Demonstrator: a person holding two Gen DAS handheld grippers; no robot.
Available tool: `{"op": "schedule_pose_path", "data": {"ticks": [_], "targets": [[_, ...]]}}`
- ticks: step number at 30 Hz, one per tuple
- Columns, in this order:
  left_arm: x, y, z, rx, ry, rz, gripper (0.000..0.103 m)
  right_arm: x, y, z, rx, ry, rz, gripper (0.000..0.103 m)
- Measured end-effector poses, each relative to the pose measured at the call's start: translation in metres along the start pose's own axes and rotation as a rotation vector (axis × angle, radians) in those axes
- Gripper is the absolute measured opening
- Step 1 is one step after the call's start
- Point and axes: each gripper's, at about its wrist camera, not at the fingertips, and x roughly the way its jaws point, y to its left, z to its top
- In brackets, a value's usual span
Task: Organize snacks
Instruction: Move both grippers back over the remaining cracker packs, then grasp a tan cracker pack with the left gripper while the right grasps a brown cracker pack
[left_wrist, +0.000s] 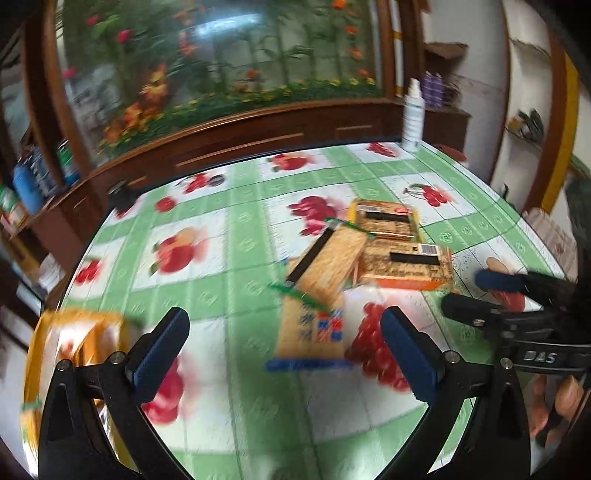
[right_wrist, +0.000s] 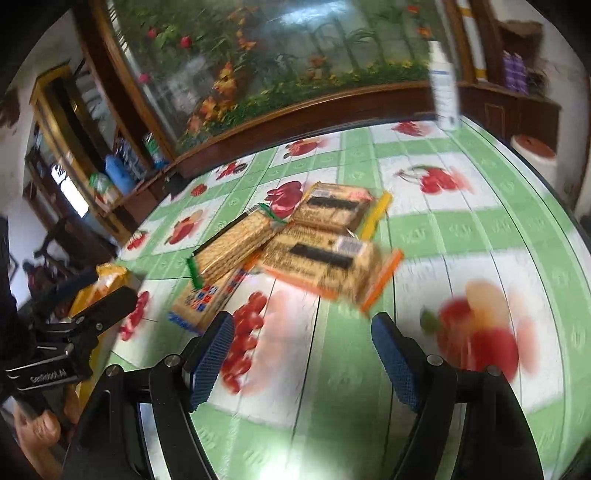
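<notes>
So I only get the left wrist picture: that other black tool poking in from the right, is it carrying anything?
Observer: No. The right hand-held gripper is open, with only the green fruit-print tablecloth between its blue pads.
Operator: What's in front of it?
Observer: A flat tan snack packet with an orange sealed edge, just ahead of its fingertips and untouched.
Operator: Who holds my tool?
Observer: A bare hand grips the handle under the left hand-held gripper.
</notes>
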Motion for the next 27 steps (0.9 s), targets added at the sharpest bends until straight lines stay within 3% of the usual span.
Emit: {"op": "schedule_pose_path", "data": {"ticks": [7, 10, 12, 16, 18, 21, 23, 26, 27], "targets": [[0.033, -0.022, 0.024, 0.116, 0.045, -0.055, 0.103, 0.050, 0.007, 0.033, -0.256, 0.092, -0.063, 0.079], [0.046, -0.028, 0.029, 0.143, 0.068, -0.094, 0.103, 0.066, 0.012, 0.033, -0.352, 0.118, -0.095, 0.090], [0.054, -0.030, 0.030, 0.142, 0.084, -0.123, 0.103, 0.073, 0.014, 0.031, -0.402, 0.132, -0.118, 0.091], [0.074, -0.033, 0.026, 0.138, 0.130, -0.143, 0.103, 0.076, 0.017, 0.027, -0.432, 0.152, -0.185, 0.076], [0.079, -0.029, 0.026, 0.108, 0.139, -0.184, 0.103, 0.074, 0.016, 0.027, -0.417, 0.157, -0.188, 0.072], [0.087, -0.027, 0.027, 0.104, 0.145, -0.153, 0.103, 0.070, 0.015, 0.026, -0.392, 0.167, -0.188, 0.059], [0.092, -0.024, 0.025, 0.085, 0.163, -0.181, 0.103, 0.066, 0.013, 0.025, -0.366, 0.173, -0.185, 0.053], [0.092, -0.022, 0.024, 0.073, 0.158, -0.198, 0.091, 0.058, 0.009, 0.022, -0.317, 0.187, -0.159, 0.044], [0.091, -0.021, 0.025, 0.066, 0.158, -0.203, 0.080, 0.056, 0.007, 0.023, -0.306, 0.184, -0.148, 0.044]]}}
